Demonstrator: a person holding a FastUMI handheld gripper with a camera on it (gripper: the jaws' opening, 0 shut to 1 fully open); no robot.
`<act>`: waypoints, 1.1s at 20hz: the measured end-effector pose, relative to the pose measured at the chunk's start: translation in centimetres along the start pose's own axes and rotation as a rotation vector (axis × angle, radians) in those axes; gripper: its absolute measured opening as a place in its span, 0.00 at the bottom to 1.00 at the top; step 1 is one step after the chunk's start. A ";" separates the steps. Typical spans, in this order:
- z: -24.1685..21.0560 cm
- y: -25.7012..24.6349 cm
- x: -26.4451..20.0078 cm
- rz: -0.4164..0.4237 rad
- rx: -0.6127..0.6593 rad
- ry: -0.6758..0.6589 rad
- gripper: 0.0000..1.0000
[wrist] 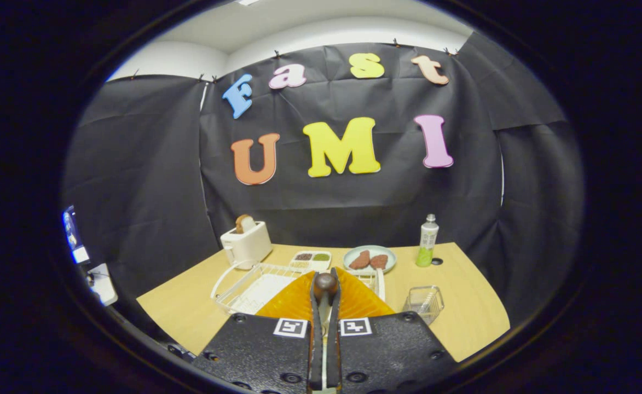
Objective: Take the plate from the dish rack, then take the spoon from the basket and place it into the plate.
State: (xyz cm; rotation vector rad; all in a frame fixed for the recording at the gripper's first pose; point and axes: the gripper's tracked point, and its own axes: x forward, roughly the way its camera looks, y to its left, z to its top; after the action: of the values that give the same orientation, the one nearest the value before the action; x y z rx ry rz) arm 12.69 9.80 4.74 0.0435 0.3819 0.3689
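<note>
Black cloth wall (353, 202), wooden table (463, 306), white ceiling (321, 22)

Two plates (353, 298) (370, 258), one spoon (325, 284), one basket (424, 302).

Open surface (474, 306) off to the right, with just the clear basket (423, 302) sitting there. Dead ahead of the gripper (325, 290), clamped on a spoon (325, 283), the orange plate (353, 300) and the wire dish rack (255, 284) crowd things. Toaster (246, 242), tray (311, 259), food dish (370, 258) and bottle (427, 241) line the back.

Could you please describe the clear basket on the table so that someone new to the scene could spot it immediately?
Start at the light wooden table and find the closed gripper. Beside its fingers, opposite the white wire dish rack, stands the small clear plastic basket. It alone is see-through and box-shaped.
</note>
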 end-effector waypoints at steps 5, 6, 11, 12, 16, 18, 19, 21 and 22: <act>-4.7 1.1 0.7 0.029 0.033 0.076 0.08; -5.8 1.2 0.9 0.033 0.040 0.093 0.08; -11.3 2.0 2.3 0.055 0.111 0.164 0.08; -12.2 2.1 2.4 0.054 0.124 0.165 0.08; -14.0 2.6 2.6 0.047 0.115 0.141 0.08; -14.6 3.4 2.6 0.078 0.141 0.148 0.08; -14.8 3.5 2.6 0.091 0.148 0.151 0.09; -15.2 2.7 2.6 0.076 0.153 0.160 0.15; -15.3 2.1 2.6 0.061 0.155 0.159 0.18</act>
State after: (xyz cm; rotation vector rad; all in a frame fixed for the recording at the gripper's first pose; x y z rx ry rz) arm 8.51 12.26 -10.18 0.1781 0.5664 0.4040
